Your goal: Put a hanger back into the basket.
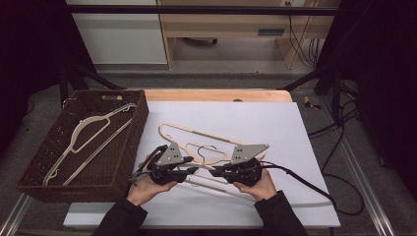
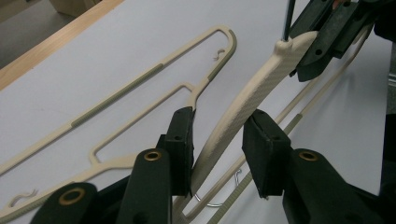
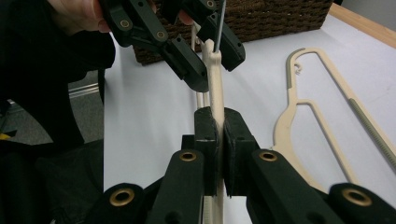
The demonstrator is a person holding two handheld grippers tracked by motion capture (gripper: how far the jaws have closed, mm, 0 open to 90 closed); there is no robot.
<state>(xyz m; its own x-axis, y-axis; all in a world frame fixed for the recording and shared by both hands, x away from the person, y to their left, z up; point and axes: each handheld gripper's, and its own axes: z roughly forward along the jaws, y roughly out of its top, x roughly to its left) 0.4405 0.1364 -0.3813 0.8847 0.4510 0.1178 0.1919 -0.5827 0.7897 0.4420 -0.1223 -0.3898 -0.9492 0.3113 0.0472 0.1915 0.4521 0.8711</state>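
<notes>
A white sheet (image 1: 275, 123) is spread over the table, with a brown wicker basket (image 1: 129, 147) at its nine o'clock side, a cream hanger (image 1: 81, 132) lying inside. At six o'clock, a lifted hanger (image 3: 215, 93) is clamped edge-up in the closed right gripper (image 3: 217, 135). The left gripper (image 2: 217, 149) is set astride the same hanger, its jaws apart, one pad (image 2: 183, 149) touching. Another flat hanger (image 2: 140, 88) lies just toward twelve.

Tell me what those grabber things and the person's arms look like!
Both tongs are black, left tongs and right tongs. Each carries a grey three-cornered plate on top, brass-coloured rivets at the joints, and flat black pads. A black cable trails from the right one. The sleeves are dark.
</notes>
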